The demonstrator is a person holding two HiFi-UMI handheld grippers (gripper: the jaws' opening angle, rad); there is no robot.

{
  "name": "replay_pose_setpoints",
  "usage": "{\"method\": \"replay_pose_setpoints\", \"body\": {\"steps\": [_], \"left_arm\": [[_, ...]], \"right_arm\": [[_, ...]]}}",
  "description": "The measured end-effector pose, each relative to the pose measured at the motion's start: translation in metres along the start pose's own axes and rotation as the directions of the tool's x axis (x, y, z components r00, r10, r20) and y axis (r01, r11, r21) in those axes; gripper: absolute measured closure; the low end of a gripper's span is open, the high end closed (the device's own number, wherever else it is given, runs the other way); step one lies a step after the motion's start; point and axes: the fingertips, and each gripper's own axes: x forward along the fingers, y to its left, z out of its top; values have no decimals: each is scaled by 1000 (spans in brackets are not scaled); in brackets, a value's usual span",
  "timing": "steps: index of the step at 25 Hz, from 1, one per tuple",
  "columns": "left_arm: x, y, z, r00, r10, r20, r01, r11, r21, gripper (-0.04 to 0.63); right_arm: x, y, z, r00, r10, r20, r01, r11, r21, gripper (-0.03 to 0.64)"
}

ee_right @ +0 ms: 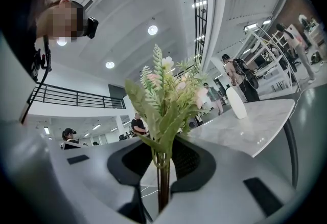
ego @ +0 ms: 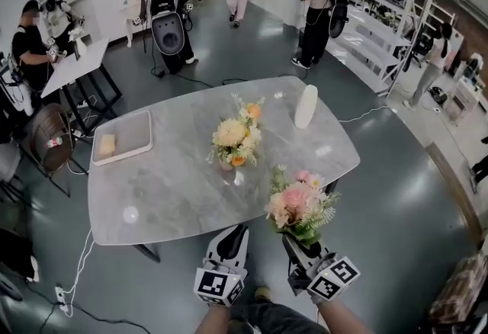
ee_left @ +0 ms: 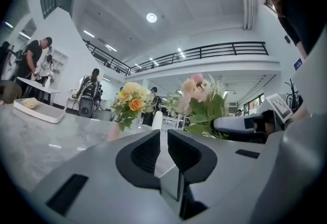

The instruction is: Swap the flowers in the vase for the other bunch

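A yellow and orange bunch stands in a small vase at the middle of the grey marble table. My right gripper is shut on the stems of a pink bunch with green leaves, held upright over the table's near edge. In the right gripper view the stems run down between the jaws of the right gripper and the pink bunch rises above them. My left gripper is beside it, shut and empty. The left gripper view has the left gripper facing the yellow bunch, with the pink bunch to its right.
A tall white vase stands on the table's far right side. A white tray with a yellowish block lies at the left. Several people stand beyond the table; a chair and another table are at the left, white shelves at the right.
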Motion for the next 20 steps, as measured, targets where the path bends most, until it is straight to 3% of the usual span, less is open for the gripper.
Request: {"method": "replay_pose_setpoints", "body": {"steps": [11, 20], "left_arm": [[35, 27, 7, 997, 66, 40, -66, 998, -5, 555], [54, 47, 14, 992, 87, 86, -88, 996, -4, 508]], "right_arm": [[26, -30, 6, 999, 28, -19, -28, 1000, -8, 517], [37, -46, 6, 1000, 10, -19, -10, 1000, -21, 517]]}}
